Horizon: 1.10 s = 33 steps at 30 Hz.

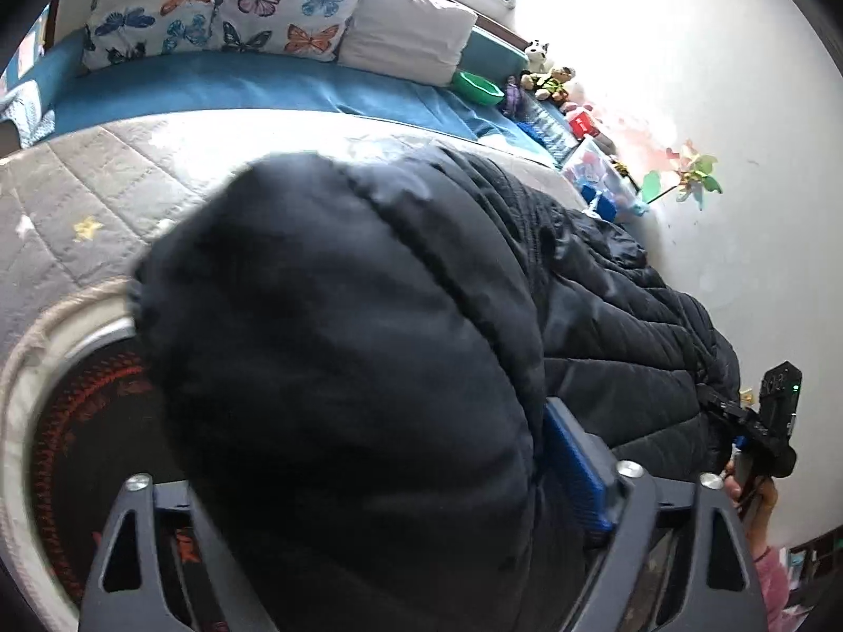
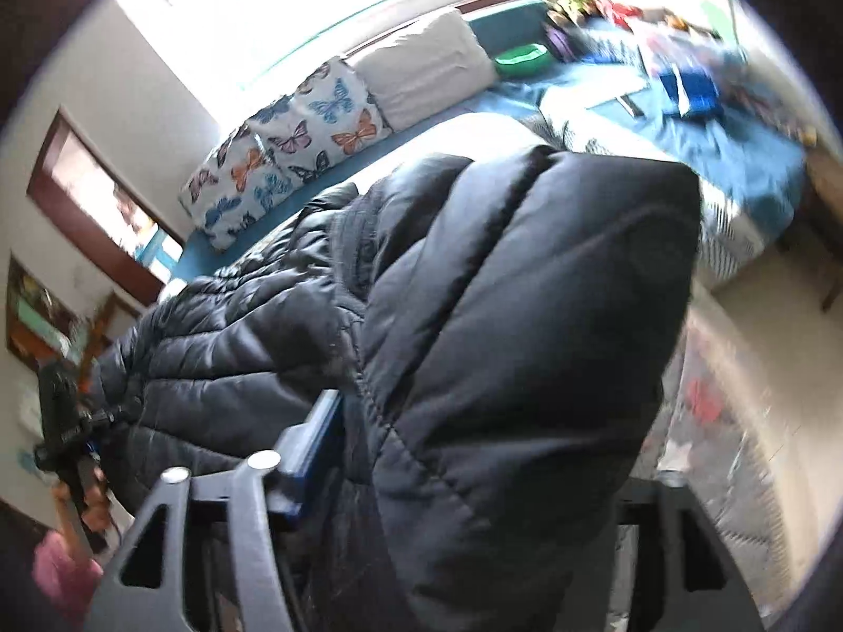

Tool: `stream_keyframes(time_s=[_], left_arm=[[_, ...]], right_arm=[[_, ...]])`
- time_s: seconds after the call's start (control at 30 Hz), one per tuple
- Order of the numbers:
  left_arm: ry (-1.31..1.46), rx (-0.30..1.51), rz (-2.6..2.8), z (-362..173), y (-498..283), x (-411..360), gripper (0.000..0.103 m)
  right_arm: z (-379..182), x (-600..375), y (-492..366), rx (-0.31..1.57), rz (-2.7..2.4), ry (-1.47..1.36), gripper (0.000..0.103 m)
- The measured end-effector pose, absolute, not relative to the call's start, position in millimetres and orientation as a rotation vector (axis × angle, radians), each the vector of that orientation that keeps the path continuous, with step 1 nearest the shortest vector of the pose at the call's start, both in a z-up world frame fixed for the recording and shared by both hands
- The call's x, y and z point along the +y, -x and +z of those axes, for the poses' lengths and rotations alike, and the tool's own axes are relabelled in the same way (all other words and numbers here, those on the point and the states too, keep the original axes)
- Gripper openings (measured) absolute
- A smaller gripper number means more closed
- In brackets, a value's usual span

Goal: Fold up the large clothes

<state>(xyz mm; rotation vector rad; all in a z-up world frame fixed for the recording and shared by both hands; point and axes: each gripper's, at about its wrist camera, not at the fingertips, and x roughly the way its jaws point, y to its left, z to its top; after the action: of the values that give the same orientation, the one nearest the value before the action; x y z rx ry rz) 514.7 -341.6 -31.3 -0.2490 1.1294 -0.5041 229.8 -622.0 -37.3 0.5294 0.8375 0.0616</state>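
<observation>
Between both grippers' fingers (image 1: 571, 468): black jacket (image 2: 527, 316) bunched (pinched).

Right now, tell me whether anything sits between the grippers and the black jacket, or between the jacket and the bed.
Nothing visible does. The left gripper and the right gripper each already grip the black puffer jacket, which bulges over their fingers. The grey quilt on the bed beyond looks bare where it shows.

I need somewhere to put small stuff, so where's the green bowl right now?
The green bowl sits at the far end of the blue bedsheet, beside the white pillow and near the stuffed toys.
</observation>
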Motion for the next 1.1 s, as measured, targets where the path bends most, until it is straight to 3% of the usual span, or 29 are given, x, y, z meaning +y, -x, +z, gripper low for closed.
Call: stream_keyframes(time_s=[0.17,0.47,0.77,1.1], left_arm=[[0.162,1.064,-0.445,-15,-497,-337,0.097],[-0.044,0.890,-0.306,28,-432,-336,0.097],[-0.108,0.872,-0.310,26,-383,-294,0.092],[-0.139,0.777,-0.292,51,-326,-276,0.097]], right_arm=[[-23,-630,-210,0.845,0.039,-0.531,0.077],[29,-590,-159,0.686,-0.131,-0.272,0.078],[-25,-568,-167,0.813,-0.135,-0.248,0.078],[17,-510,-123,0.688,-0.179,-0.129,0.078]])
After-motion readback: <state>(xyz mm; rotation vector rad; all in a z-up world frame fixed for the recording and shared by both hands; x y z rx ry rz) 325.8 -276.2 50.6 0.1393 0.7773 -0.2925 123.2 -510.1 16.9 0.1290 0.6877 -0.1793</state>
